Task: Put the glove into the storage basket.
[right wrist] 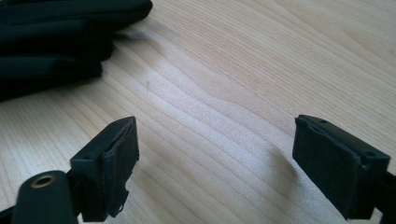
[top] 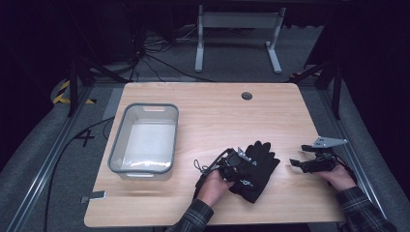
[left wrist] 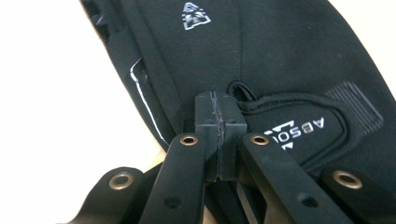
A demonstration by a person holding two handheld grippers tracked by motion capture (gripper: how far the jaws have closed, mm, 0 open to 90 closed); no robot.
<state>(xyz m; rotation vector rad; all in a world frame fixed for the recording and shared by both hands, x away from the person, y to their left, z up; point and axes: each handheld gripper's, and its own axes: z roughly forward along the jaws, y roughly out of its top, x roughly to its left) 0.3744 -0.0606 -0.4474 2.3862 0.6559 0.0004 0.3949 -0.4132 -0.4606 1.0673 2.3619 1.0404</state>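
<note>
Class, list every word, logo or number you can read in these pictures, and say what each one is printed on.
"ABSO", cut off by the left gripper: white letters on the cuff patch of the black glove.
Small white emblem higher on the glove: a logo, no letters readable.
White print on the glove in the high view: too small to read.
"4": dark mark on the grey floor left of the table.

We see black gloves (top: 256,169) lying on a table (top: 212,111) of pale wood with a fine wavy grain. The gloves carry white printed lettering and a small white emblem, plus a thin white line along one seam. The left tool (left wrist: 219,135) is black, with brass-coloured rivets on its arms. The right tool (right wrist: 215,163) is black too, topped by a grey plate. At the left stands a bin (top: 145,140) with translucent whitish walls and a grey rim. We see dark plaid sleeves at the near edge.
</note>
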